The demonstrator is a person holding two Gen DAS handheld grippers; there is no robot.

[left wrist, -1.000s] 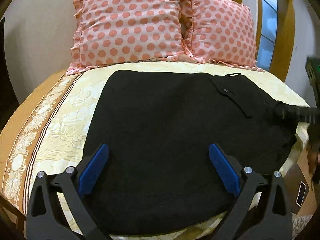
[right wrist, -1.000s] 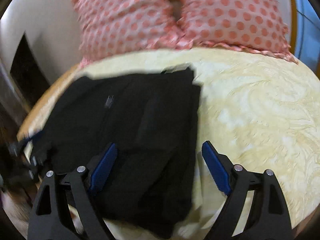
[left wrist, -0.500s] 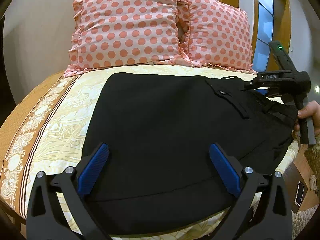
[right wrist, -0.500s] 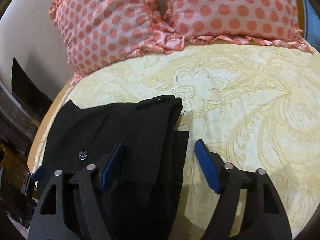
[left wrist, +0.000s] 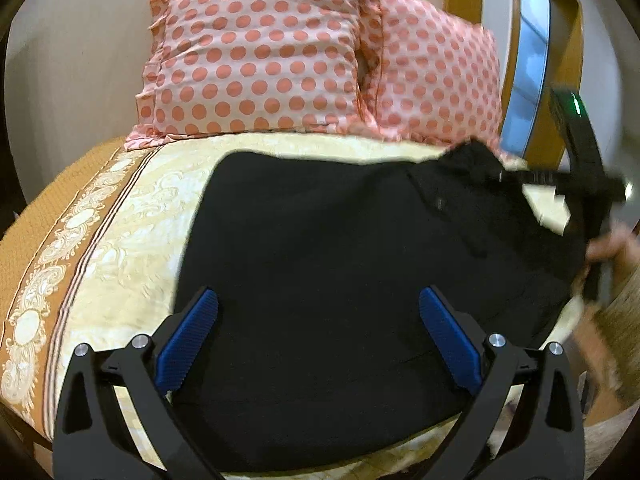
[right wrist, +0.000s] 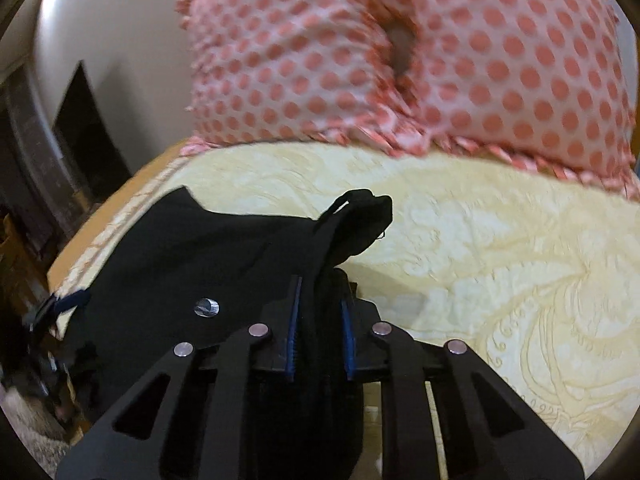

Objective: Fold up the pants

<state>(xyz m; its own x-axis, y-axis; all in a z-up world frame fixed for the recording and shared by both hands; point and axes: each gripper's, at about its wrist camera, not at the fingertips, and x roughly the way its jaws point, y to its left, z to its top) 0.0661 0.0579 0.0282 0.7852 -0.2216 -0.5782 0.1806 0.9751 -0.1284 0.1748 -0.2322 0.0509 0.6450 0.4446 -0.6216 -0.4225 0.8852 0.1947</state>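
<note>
Now the right gripper (right wrist: 320, 328), tilted down, is closing on a raised fold of the pants (left wrist: 340, 280), which lie on the bed (left wrist: 120, 240); the left gripper (left wrist: 318, 326) hovers over them, fingers spread wide, grasping nothing

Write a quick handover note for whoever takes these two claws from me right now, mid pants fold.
Right claw: closing on a bunched edge of the black pants, cloth between the pads and lifted a little.
Left claw: open, over the near part of the pants, holding nothing.
Pants lie spread on the yellow bedspread, in front of two dotted pillows.
Done: edge caught. Left: carry it across, fold, flatten.
</note>
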